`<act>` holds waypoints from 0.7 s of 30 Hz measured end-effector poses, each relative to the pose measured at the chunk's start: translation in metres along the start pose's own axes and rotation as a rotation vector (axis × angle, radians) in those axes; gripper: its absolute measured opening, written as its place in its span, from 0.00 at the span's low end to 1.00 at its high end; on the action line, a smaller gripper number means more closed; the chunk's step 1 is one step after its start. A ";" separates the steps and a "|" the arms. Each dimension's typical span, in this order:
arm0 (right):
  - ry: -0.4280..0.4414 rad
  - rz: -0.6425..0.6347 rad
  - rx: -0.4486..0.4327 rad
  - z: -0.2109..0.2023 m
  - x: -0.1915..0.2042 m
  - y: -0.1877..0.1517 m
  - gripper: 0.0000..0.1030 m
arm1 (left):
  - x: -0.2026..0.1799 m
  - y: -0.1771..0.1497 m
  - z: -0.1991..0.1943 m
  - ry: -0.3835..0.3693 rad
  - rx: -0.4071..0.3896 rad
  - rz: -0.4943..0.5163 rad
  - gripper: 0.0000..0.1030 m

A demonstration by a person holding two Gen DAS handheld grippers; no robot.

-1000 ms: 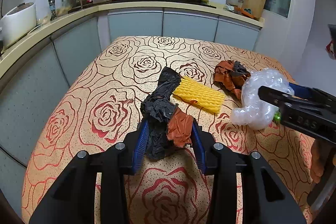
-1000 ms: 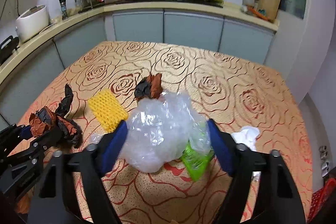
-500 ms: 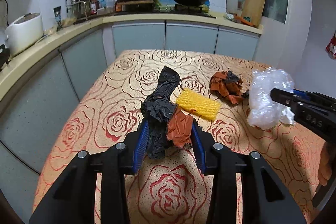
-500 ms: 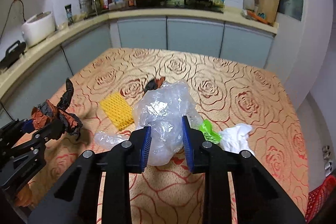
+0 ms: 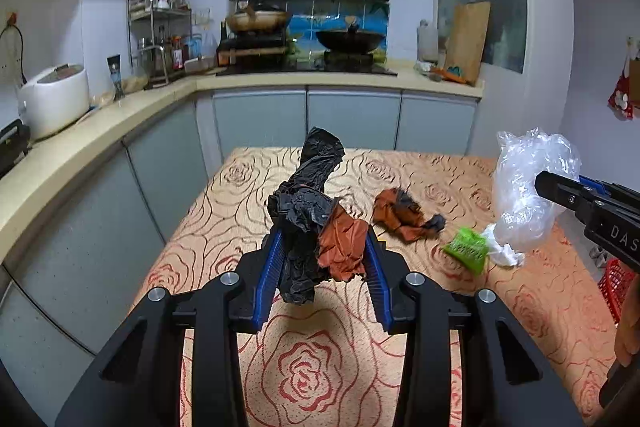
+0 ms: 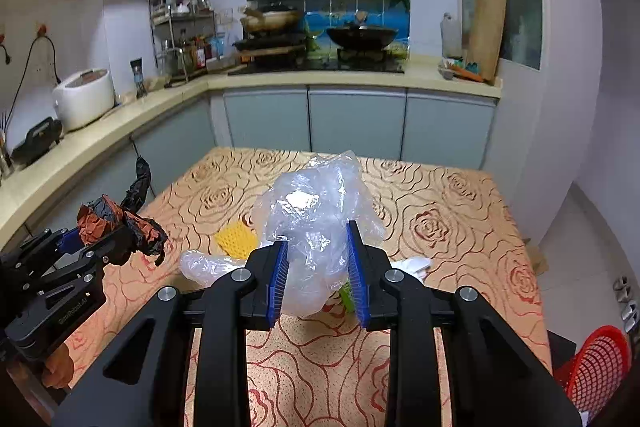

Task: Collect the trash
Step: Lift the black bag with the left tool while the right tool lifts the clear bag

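My left gripper is shut on a crumpled black and orange bag and holds it above the rose-patterned table. My right gripper is shut on a clear plastic bag, lifted off the table; it also shows in the left wrist view. On the table lie an orange and black wad, a green wrapper, a white scrap, a yellow foam net and another clear plastic piece.
A red mesh basket stands on the floor right of the table. Kitchen counters with a rice cooker run along the left and back. The table's right edge drops to open floor.
Both grippers have risen with their loads and pulled back; the right one closed on the clear bag and lifted it off the green wrapper.
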State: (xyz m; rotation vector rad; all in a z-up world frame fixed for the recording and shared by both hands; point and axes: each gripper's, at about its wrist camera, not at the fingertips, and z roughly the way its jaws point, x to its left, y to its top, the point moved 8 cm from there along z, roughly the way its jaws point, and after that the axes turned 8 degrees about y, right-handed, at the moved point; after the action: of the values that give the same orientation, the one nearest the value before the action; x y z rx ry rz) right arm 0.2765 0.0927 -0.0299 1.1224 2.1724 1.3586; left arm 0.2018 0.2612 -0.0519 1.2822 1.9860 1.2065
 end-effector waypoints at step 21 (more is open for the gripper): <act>-0.100 0.093 -0.134 -0.082 -0.056 0.012 0.26 | -0.065 0.037 -0.052 -0.099 -0.120 0.069 0.37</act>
State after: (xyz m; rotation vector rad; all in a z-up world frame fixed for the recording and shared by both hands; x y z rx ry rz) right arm 0.2644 0.0031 0.0139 1.2260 1.9501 1.4320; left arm 0.2082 0.1881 0.0020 1.3329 1.7856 1.2494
